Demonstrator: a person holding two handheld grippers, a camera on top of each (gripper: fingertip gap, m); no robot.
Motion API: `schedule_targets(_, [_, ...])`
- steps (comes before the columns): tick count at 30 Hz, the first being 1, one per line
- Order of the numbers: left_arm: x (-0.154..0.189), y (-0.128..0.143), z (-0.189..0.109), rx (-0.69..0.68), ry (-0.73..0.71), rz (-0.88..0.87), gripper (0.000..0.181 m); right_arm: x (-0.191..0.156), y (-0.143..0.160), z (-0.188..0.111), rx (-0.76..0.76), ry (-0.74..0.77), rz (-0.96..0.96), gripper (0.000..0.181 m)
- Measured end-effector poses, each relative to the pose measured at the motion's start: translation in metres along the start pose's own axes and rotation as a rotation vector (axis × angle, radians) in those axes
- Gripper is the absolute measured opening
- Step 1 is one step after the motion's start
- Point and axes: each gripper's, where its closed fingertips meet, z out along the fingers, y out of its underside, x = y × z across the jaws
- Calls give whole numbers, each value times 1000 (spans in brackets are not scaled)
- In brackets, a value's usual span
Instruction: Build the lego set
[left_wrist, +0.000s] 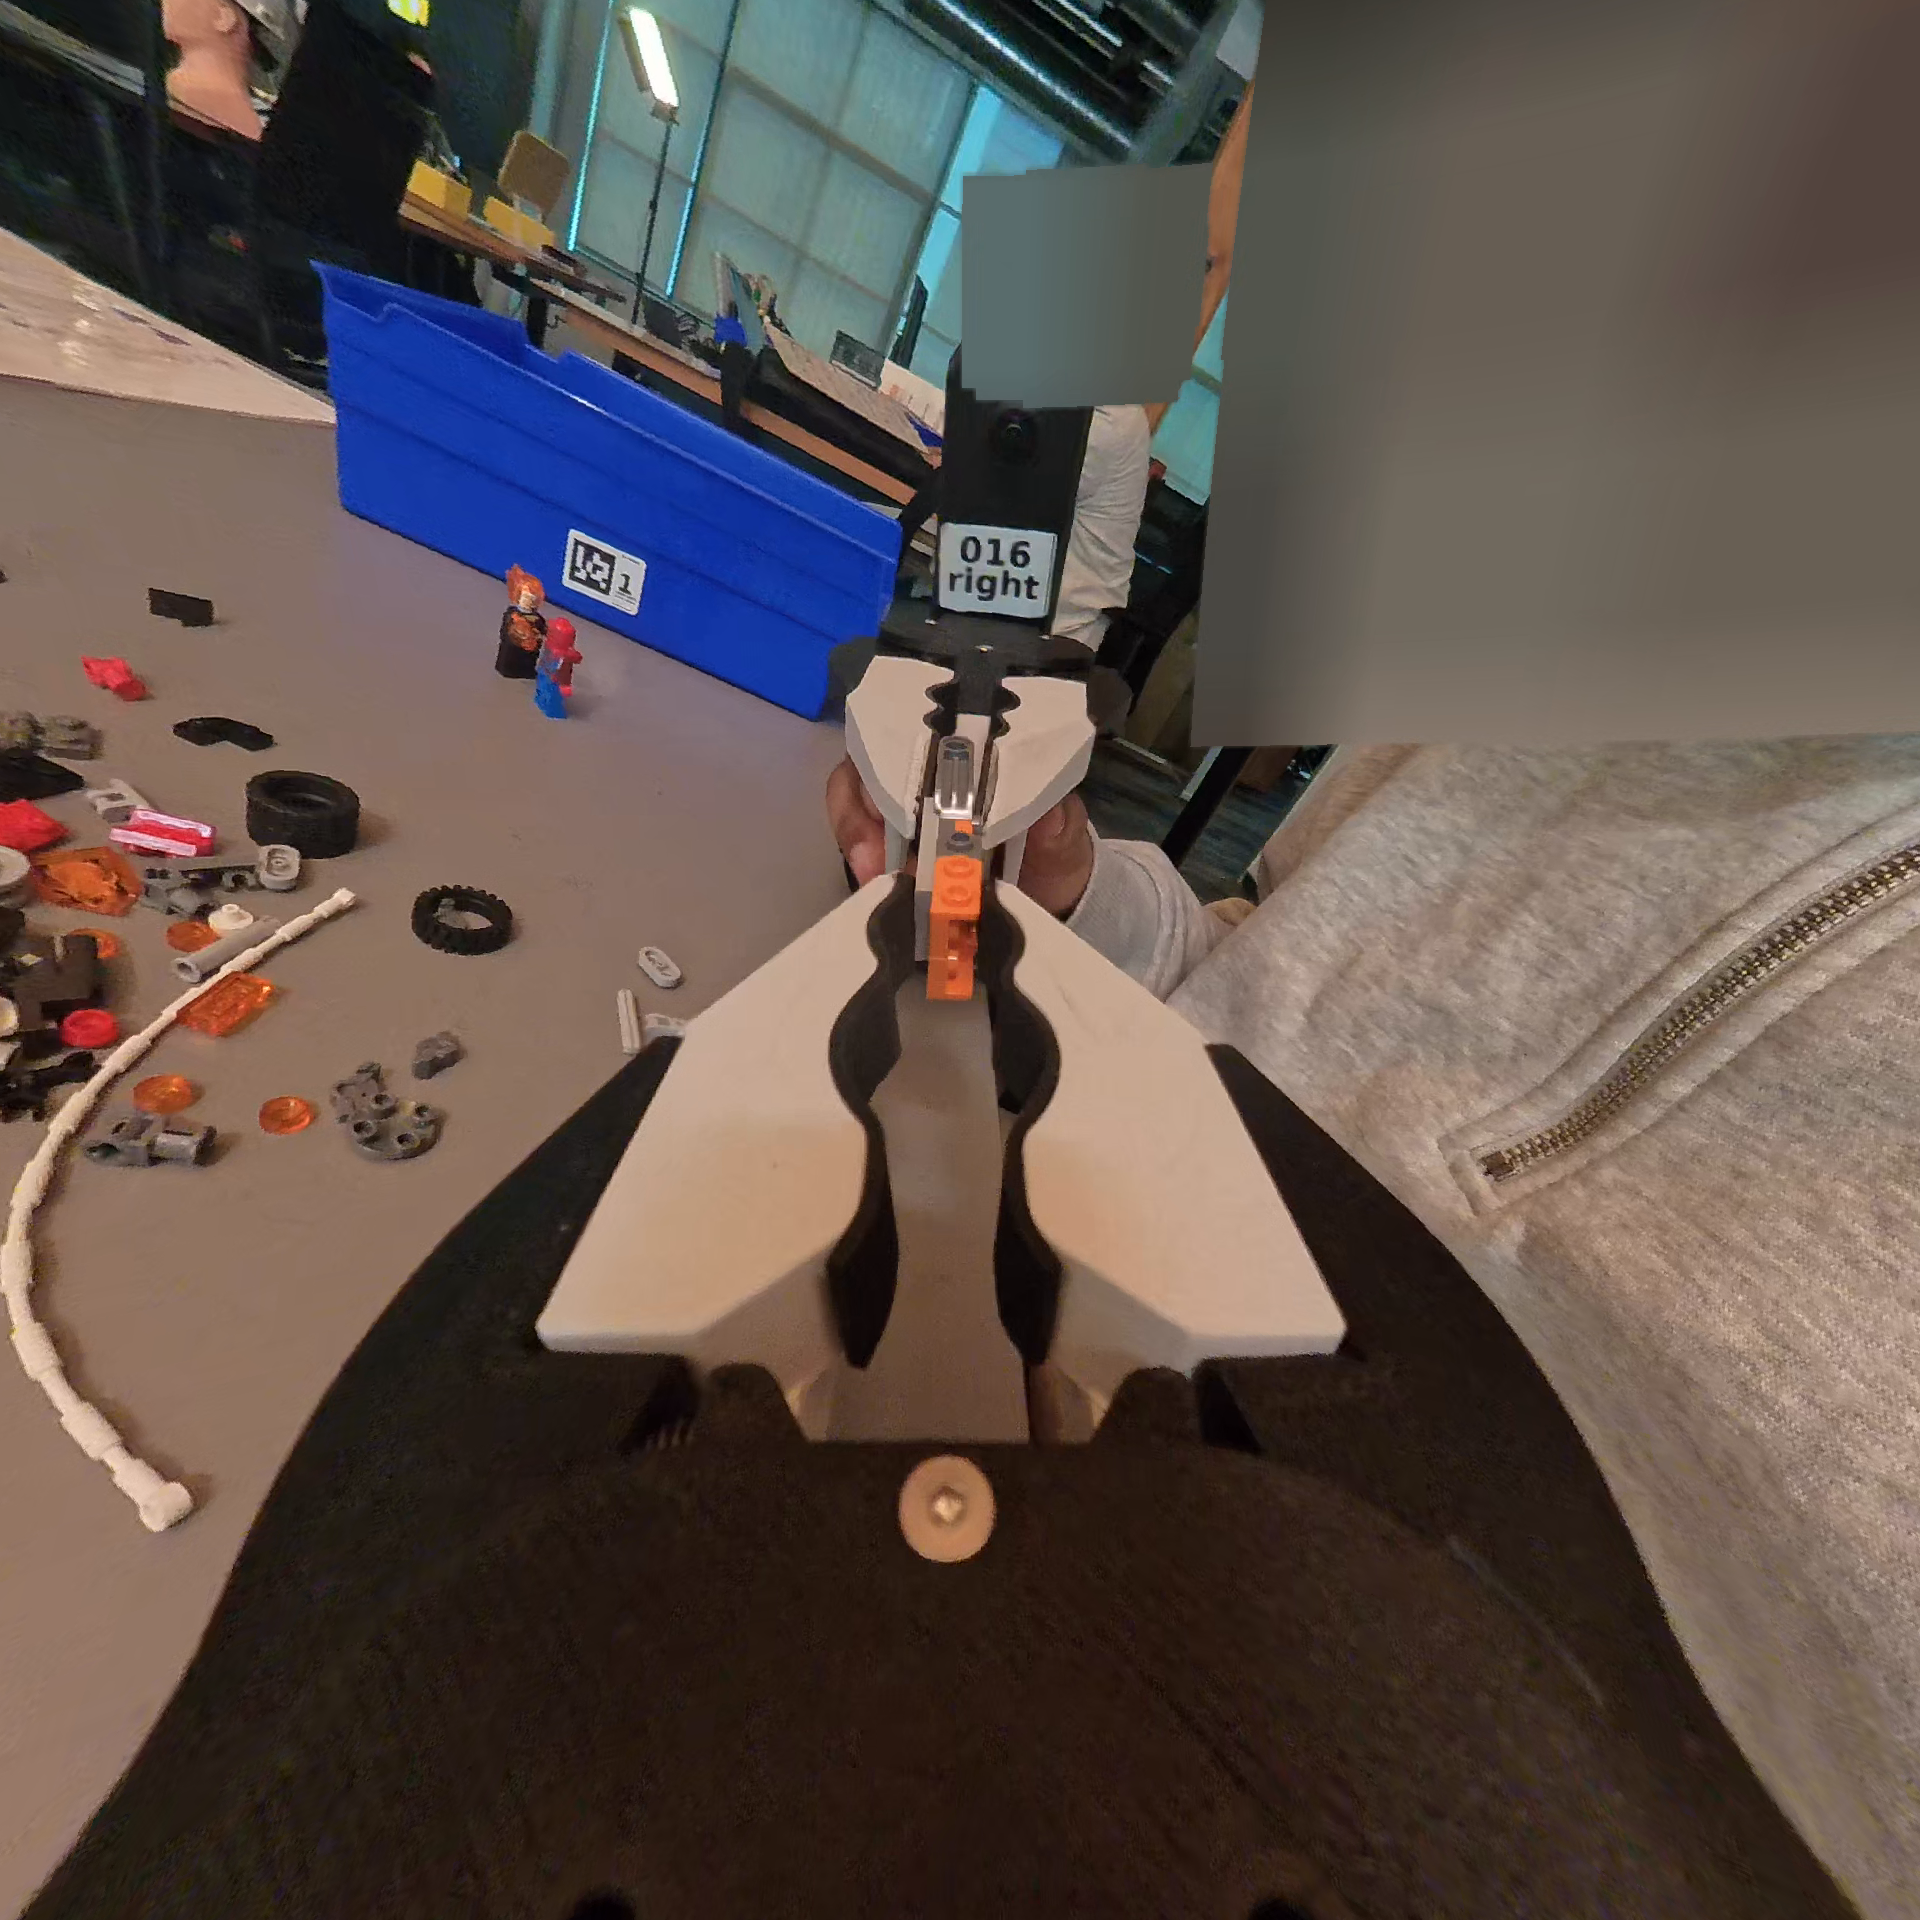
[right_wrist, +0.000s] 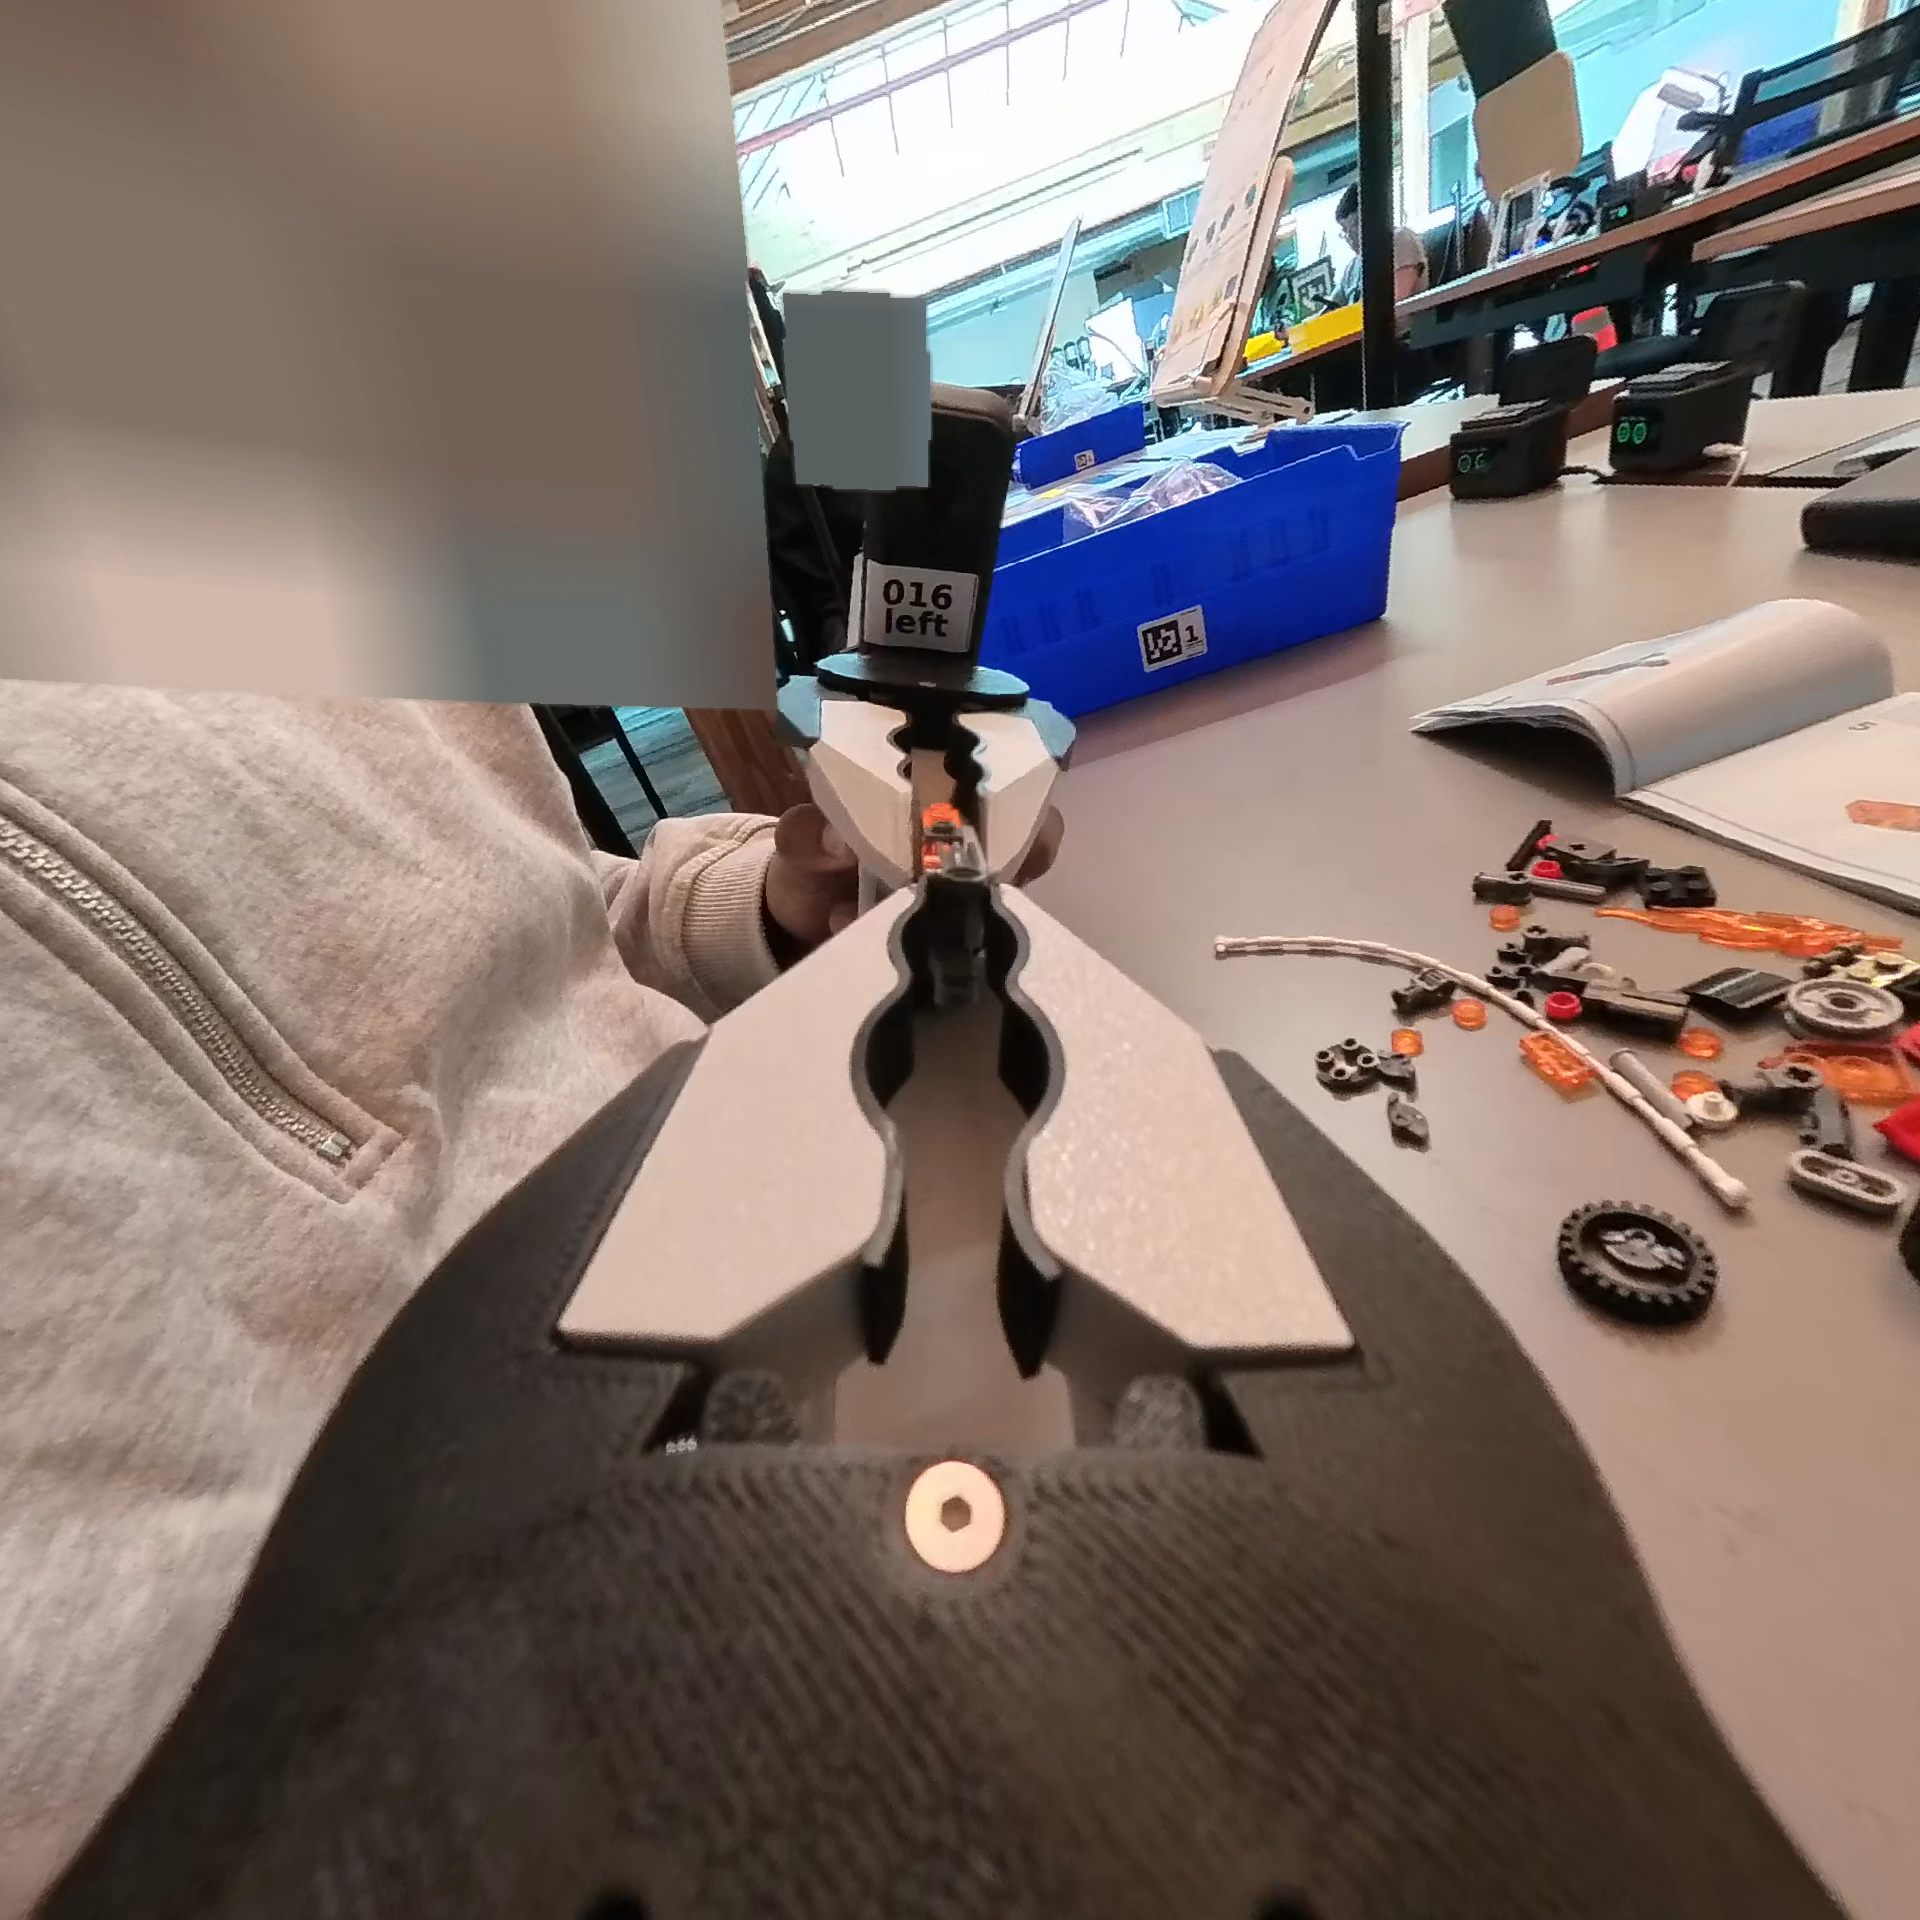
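While both pinch 1 studded assembly (left_wrist: 954, 914), the left hand-held gripper (left_wrist: 951, 971) grips orange bricks; the right hand-held gripper (right_wrist: 951, 940) grips grey.

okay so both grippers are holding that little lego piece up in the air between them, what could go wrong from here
1. The left hand-held gripper and right hand-held gripper pinch the small orange and grey assembly only at their tips; pushing off-axis could pop it apart or twist it out.
2. It is held near the table edge, above the person's grey sweatshirt, so a dropped piece may land in the lap rather than among the loose parts.
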Motion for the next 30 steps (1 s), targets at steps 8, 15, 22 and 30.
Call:
schedule_targets(8, [-11,-7,-2,48,-77,10,27,8,-1,1,2,45,11,7])
schedule_targets(15, [-11,-16,-9,85,-144,135,69,36,17,3,-58,150,306,7])
schedule_targets(22, [-17,-10,-6,19,-262,280,70,56,63,5,-253,296,577,8])
schedule_targets(30, [-19,-15,-10,68,-213,176,68,71,68,-14,-303,415,512,16])
